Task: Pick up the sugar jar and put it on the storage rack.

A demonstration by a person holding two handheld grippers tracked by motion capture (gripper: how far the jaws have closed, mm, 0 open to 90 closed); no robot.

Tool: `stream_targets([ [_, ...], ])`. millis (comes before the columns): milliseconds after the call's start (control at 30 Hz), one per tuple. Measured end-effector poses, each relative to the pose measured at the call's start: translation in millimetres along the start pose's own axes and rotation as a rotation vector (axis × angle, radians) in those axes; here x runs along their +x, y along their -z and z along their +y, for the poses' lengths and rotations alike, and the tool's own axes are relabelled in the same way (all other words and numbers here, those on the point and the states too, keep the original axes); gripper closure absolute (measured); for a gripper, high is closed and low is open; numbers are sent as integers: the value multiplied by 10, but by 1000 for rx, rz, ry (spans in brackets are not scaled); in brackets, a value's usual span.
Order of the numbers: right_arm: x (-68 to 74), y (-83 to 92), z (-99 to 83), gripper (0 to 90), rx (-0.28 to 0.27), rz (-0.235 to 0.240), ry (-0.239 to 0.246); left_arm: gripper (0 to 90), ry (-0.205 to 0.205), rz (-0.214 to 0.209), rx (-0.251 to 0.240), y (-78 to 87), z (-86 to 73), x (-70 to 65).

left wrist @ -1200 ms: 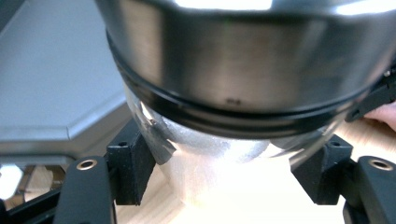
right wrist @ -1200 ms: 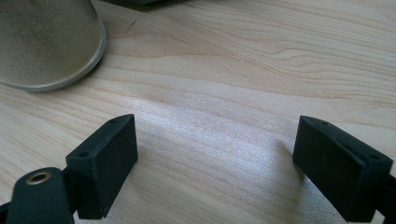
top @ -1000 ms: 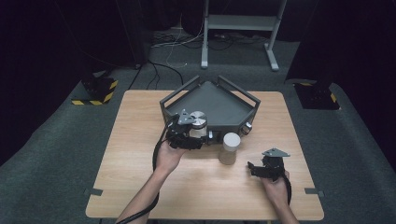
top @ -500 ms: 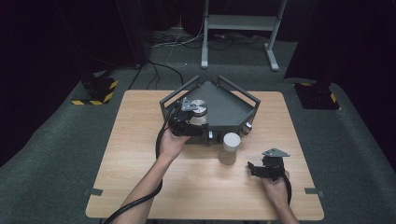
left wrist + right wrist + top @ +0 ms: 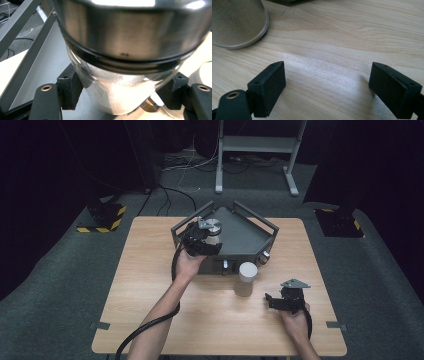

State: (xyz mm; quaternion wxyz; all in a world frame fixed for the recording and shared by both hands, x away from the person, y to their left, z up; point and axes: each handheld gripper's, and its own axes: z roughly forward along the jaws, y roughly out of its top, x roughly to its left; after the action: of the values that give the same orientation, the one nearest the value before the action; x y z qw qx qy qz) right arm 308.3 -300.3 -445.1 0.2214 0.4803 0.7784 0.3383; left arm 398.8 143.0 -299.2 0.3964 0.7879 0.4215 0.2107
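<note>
The left gripper (image 5: 207, 237) is clamped on a glass jar (image 5: 117, 97) with a metal lid (image 5: 214, 224), apparently above the grey tray (image 5: 245, 237). The right gripper (image 5: 280, 301) rests on the wooden table (image 5: 150, 270), jaws apart with nothing between them, near a frosted cup (image 5: 246, 279).
</note>
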Motion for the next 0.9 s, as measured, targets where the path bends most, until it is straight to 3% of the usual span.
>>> stream_targets([
  [67,0,0,0,135,0,0,0,309,8,6,4,-27,1,1],
  [133,1,0,0,135,0,0,0,309,116,15,-68,-128,-112,-61],
  [167,1,0,0,135,0,0,0,309,6,11,41,-87,45,58],
  [767,2,2,-3,139,-1,0,2,309,22,63,64,-277,80,42],
  [900,2,2,-4,141,-2,1,3,309,3,76,69,-300,69,16],
])
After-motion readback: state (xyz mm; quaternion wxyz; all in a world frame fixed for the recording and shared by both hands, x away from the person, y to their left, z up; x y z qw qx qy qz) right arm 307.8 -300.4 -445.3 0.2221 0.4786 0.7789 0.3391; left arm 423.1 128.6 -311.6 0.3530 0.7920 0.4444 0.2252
